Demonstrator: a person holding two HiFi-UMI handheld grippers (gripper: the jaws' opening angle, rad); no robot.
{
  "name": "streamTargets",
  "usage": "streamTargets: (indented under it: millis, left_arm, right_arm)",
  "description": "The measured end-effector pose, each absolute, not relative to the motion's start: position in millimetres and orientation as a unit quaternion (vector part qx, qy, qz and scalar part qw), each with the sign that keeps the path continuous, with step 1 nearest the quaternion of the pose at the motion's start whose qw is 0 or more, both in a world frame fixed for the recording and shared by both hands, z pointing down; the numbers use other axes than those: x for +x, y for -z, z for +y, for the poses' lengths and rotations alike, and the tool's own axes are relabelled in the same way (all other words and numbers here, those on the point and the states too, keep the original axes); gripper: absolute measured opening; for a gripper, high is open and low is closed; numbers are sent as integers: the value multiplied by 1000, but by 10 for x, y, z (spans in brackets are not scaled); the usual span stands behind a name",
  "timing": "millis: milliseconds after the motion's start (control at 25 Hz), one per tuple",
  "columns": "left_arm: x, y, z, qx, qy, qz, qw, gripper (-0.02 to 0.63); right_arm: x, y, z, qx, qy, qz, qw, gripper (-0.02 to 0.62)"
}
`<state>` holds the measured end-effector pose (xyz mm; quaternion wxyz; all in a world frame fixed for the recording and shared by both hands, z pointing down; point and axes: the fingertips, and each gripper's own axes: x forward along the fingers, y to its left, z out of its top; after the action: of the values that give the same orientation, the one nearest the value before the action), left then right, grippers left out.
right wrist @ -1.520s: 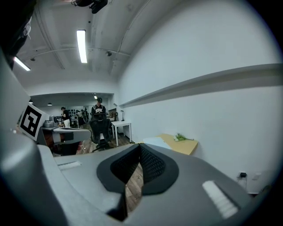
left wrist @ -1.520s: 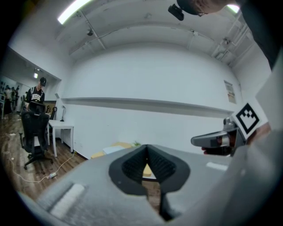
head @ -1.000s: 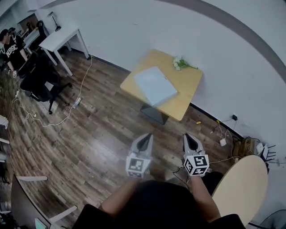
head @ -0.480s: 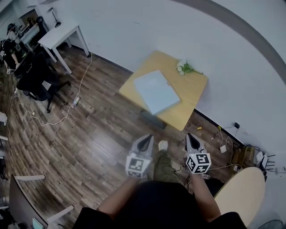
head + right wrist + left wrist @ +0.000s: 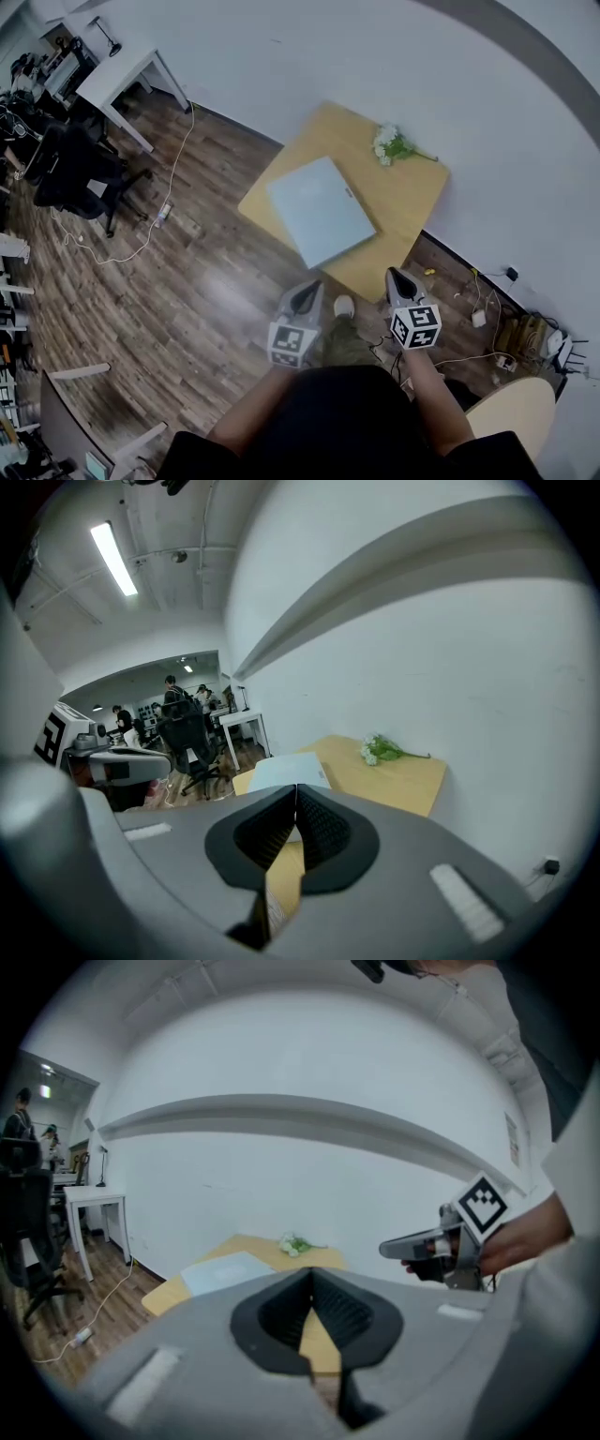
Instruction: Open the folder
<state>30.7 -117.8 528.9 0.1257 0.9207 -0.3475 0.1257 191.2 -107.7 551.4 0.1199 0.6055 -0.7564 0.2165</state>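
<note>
A pale blue folder lies closed on a square wooden table against the white wall; it also shows in the left gripper view and the right gripper view. My left gripper hangs over the floor short of the table's near edge, jaws shut with nothing in them. My right gripper is beside it at the table's near corner, also shut and empty. Both point toward the table and touch nothing.
A small bunch of white flowers lies at the table's far side. A white desk and black office chairs stand far left, with cables across the wood floor. A round wooden tabletop sits at the right.
Both grippers and the person have moved toward the table, which now looks larger and nearer. A foot now shows between the grippers. The jaws stayed shut.
</note>
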Motion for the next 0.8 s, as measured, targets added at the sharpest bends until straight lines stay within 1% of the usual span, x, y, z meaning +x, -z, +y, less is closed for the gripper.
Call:
streamTargets:
  millis: [200,400,600,640,680,800]
  left_arm:
    - [792,-5598,-1698,908,-163,-356,147,3]
    - [1198,-5883,-2125,902,-182,-359,155,3]
    - [1558,-6266,-2474,899,-218,-348,155,5]
    - [1625,-6350,-2507,898,-226,-343,155,21]
    - [1683,-6436,-2529,898,-234,-339,157,55]
    - [1796,-6687,-2593,891,-260,-333,164,75]
  right_arm:
    - [2441,-5935,-1664,591,-231,-756,157,3]
    - [2688,-6461,-2077,556,-282,-760,184,5]
    - [2744,-6937,-2479,511,-324,-769,209,55]
    - [2746,-7024,-2532,501,-331,-770,214,61]
    - [2747,-7106,-2579,493,-338,-771,219,67]
    - [2760,-7295,-2735,479,-350,-772,227,64]
